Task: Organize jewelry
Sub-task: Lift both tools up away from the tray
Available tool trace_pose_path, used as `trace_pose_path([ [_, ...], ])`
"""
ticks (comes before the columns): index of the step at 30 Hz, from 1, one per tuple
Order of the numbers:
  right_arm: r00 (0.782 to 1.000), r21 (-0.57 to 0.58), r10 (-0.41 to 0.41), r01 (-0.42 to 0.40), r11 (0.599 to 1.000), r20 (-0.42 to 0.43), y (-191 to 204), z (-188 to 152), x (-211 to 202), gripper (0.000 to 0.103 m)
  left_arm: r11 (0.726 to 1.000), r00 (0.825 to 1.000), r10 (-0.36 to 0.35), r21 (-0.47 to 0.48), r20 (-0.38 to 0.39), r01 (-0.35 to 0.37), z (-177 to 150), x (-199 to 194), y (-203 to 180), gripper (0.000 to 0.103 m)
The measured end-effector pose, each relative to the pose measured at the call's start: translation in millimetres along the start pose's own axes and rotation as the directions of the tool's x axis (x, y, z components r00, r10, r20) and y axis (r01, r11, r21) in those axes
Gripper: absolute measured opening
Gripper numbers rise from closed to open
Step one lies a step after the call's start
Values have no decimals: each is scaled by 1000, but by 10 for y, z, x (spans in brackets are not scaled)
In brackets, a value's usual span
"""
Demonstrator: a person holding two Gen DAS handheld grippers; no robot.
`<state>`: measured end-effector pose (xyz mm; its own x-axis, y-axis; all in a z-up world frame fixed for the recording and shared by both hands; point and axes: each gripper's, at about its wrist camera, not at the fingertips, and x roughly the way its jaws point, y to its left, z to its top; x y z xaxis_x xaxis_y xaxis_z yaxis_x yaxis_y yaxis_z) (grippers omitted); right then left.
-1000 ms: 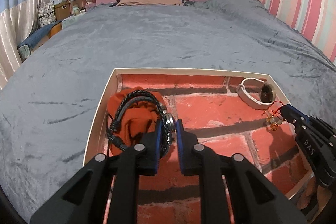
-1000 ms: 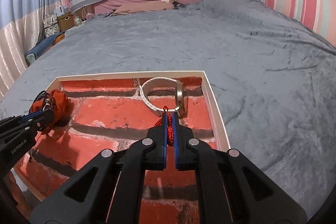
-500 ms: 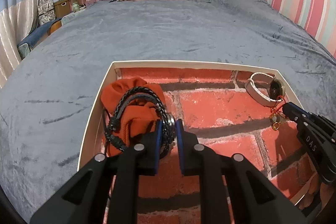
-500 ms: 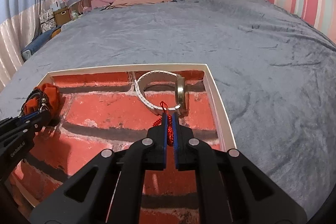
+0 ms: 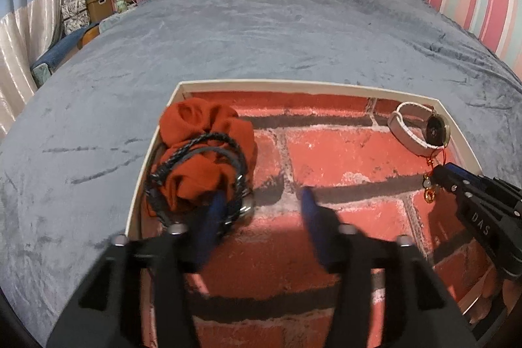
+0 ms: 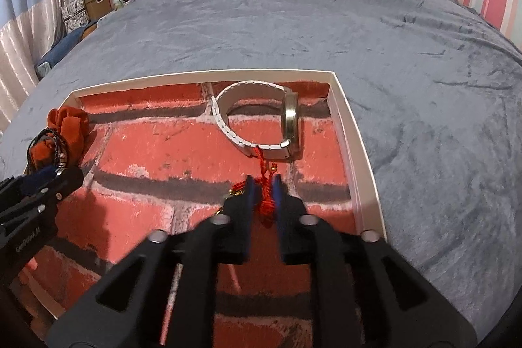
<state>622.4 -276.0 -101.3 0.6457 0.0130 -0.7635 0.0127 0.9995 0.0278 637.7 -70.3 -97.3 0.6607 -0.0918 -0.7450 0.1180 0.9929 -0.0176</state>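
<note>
A shallow white-rimmed tray point(image 5: 153, 145) with a red brick-patterned floor sits on a bed covered by a grey blanket point(image 5: 261, 35), and everything in play lies inside it.

In the tray's far left corner rests an orange pouch point(image 5: 199, 126), with a black braided bracelet point(image 5: 202, 145) looped over its near side. The left tongs point(image 5: 261, 211) hang low over the tray floor at the near side of the pouch, their blue-padded fingers point(image 5: 213, 211) spread wide apart and released; the left finger lies against the bracelet's near edge, the right one over bare brick, and nothing is held between them.

In the tray's far right corner a watch with a white strap point(image 6: 251, 116) stands on its edge, its round gold-rimmed case toward the right wall. Just on the near side of the watch, the right tongs point(image 6: 262, 194) are nearly closed on a red cord charm point(image 6: 266, 201), whose knotted red thread runs up from between the blue pads to touch the strap. In the left wrist view, small gold and pale beads point(image 5: 429, 191) dangle at the tips of the right tongs.
</note>
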Motion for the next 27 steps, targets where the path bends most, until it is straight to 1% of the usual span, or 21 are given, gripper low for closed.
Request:
trace_pose_path([
  [1,1000,-3,2,-2,1000,5,6,1,-20,39,1000,1000,0,4,2,0,1,-16,-3,54],
  [5,999,-4,26,-26,1000,41,0,15,-182,43,1000,1000,-5,6,0,5,5,-78,1,55],
  [6,998,-3,23,-23,1000,59,-8,24,-242,49,1000,1000,-11,0,3,11,10,-110,13,57],
  [7,996,-2,14,-14,1000,83,-23,36,-317,58,1000,1000,-22,-10,9,22,18,-157,33,58],
  [8,995,1,8,-8,1000,101,-40,51,-373,62,999,999,-29,-17,15,29,24,-193,38,63],
  [9,993,5,-4,3,1000,120,-56,59,-434,71,999,999,-37,-26,25,38,37,-260,58,69],
  [10,990,13,-21,20,1000,137,-77,59,-516,79,999,999,-38,-31,37,39,49,-323,66,72],
  [12,987,19,-33,31,999,159,-99,56,-643,87,999,997,-31,-32,72,34,75,-498,74,84],
  [13,985,21,-41,38,999,170,-97,39,-712,92,999,996,-38,-32,86,41,90,-583,75,84],
  [14,981,22,-53,50,998,184,-104,22,-782,95,998,994,-46,-34,96,49,101,-663,80,85],
  [15,977,23,-69,65,998,200,-112,4,-858,98,997,993,-61,-37,103,66,117,-766,95,89],
  [19,968,18,-94,92,996,233,-121,-74,-1168,99,994,984,-98,-29,146,103,100,-1164,164,92],
  [21,963,20,-103,101,995,248,-135,-116,-1292,99,994,980,-106,-17,169,111,56,-1381,212,93],
  [27,952,33,-104,99,995,289,-204,-364,-1754,99,998,972,-68,27,225,64,-177,-1949,365,95],
])
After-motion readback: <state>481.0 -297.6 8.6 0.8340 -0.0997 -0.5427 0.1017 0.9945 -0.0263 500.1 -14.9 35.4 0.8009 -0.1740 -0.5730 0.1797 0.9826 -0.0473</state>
